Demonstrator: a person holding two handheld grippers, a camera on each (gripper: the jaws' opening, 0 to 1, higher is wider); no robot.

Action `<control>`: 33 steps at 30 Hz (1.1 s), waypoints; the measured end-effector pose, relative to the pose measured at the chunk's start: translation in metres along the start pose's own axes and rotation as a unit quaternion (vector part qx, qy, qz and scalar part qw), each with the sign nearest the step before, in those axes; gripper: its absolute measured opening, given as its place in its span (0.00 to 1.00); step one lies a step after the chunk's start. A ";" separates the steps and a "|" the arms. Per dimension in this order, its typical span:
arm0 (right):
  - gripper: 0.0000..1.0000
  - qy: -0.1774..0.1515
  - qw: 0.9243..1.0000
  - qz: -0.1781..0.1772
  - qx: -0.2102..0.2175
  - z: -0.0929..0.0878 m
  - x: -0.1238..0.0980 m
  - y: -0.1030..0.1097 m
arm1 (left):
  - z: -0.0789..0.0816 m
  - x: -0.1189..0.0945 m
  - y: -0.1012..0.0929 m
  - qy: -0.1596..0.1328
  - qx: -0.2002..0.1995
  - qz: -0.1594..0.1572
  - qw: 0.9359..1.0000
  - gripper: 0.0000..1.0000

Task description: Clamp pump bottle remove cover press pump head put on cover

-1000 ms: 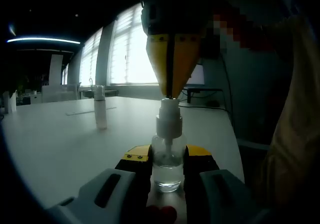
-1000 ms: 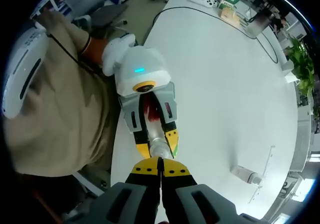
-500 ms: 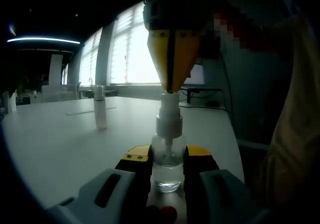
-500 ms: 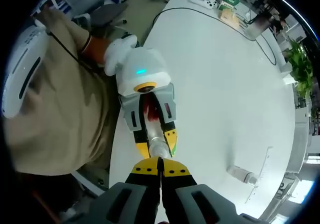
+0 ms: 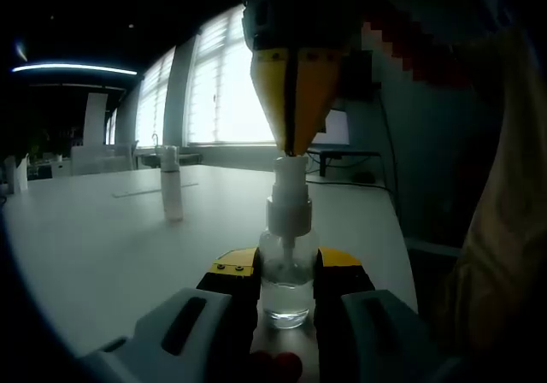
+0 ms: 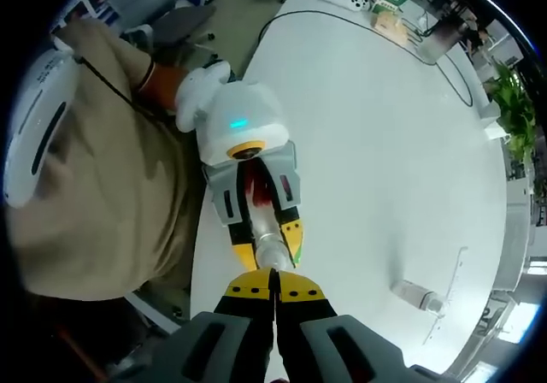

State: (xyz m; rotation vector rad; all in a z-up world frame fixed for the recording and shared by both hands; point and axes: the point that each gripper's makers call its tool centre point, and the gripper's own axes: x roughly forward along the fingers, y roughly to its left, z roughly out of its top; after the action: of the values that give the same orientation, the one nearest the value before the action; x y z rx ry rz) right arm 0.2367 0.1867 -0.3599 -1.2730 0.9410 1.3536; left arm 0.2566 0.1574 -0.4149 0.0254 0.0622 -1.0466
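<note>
The pump bottle point(image 5: 286, 268) stands on the table point(image 5: 102, 246), the cover point(image 5: 171, 193) well apart behind-left

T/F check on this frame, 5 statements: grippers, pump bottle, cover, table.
1. The left gripper clamps the pump bottle by its clear body. True.
2. The right gripper is wide open above the bottle. False: its jaws are together, tips at the pump head.
3. The bottle lies on its side. False: it stands upright on the white table.
4. The cover stands apart on the table, away from the bottle. True.
5. The bottle is full to the neck. False: clear liquid fills its lower part.
</note>
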 end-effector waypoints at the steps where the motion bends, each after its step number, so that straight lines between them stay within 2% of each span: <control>1: 0.00 -0.001 1.000 0.002 0.000 0.000 0.000 0.000 | 0.000 0.000 0.000 0.000 0.000 0.000 1.000 0.15; 5: 0.00 -0.001 1.000 0.006 0.005 0.001 0.000 0.001 | 0.000 0.000 0.000 0.000 0.000 0.000 1.000 0.15; 21: 0.00 0.025 0.999 0.019 -0.020 0.000 0.001 0.002 | 0.000 0.000 0.001 0.000 0.000 -0.001 1.000 0.15; 33: 0.00 0.039 0.999 0.013 -0.027 -0.001 0.004 0.003 | 0.000 0.000 0.002 0.000 0.000 -0.002 1.000 0.15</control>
State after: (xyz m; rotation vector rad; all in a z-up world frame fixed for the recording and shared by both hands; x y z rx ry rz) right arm 0.2345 0.1862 -0.3642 -1.3676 0.9837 1.3663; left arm 0.2585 0.1583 -0.4151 0.0263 0.0619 -1.0496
